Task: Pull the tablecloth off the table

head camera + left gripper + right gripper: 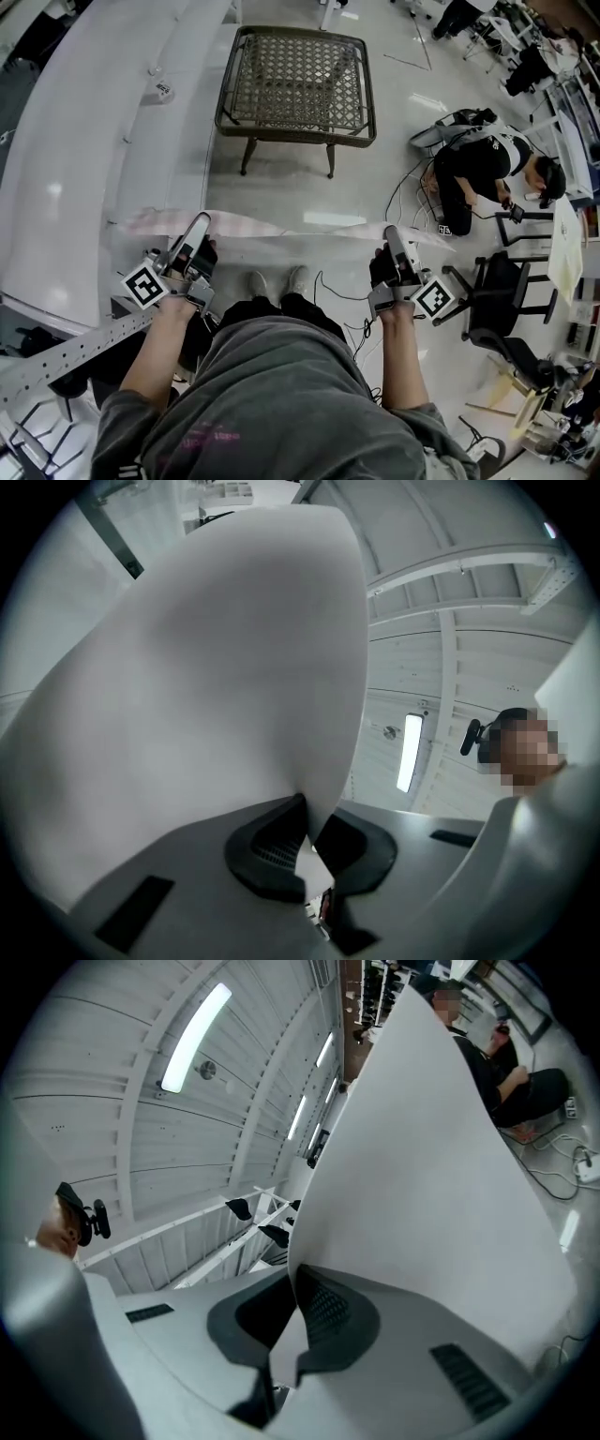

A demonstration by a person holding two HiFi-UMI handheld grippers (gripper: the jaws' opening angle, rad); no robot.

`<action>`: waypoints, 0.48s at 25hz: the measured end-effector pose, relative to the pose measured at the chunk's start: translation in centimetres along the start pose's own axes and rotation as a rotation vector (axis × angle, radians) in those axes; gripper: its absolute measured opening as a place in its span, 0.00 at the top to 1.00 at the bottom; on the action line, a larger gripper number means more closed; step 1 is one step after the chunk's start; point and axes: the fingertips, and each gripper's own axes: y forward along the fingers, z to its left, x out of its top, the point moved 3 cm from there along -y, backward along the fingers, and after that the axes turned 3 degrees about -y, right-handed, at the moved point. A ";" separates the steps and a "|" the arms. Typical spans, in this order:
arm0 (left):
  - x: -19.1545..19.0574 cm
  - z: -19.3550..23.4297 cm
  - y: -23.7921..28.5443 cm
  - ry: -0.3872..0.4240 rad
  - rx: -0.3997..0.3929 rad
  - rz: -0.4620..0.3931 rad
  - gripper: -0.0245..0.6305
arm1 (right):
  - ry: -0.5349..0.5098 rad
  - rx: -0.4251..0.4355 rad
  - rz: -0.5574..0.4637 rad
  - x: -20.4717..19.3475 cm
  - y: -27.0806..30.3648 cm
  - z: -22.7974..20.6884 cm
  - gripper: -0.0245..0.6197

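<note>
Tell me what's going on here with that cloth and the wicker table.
A person holds a tablecloth stretched in the air between two sets of tongs. The left tongs and the right tongs are each shut on an edge of it. The wicker table ahead stands bare, so the cloth is already off it. Another person crouches on the floor to the right.

The person wears a grey shirt [281,394], black trousers [251,309] and pale shoes [255,281].
</note>
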 end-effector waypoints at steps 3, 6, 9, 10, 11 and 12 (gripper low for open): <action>0.2 -0.8 0.2 0.005 -0.021 -0.023 0.96 | -0.013 0.025 -0.020 0.7 0.0 1.3 0.95; 0.3 -1.0 0.2 0.011 -0.019 -0.042 0.96 | -0.011 0.040 -0.038 1.2 0.2 1.9 0.95; 0.4 -1.0 0.2 0.022 -0.013 -0.050 0.96 | -0.018 0.049 -0.046 1.6 0.3 2.2 0.95; 0.4 -1.1 0.3 0.027 -0.013 -0.051 0.96 | -0.018 0.051 -0.049 1.7 0.4 2.2 0.95; 0.4 -1.1 0.3 0.032 -0.013 -0.051 0.96 | -0.018 0.051 -0.052 1.8 0.5 2.2 0.95; 0.5 -1.2 0.4 0.038 -0.014 -0.051 0.96 | -0.018 0.051 -0.056 1.9 0.5 2.3 0.95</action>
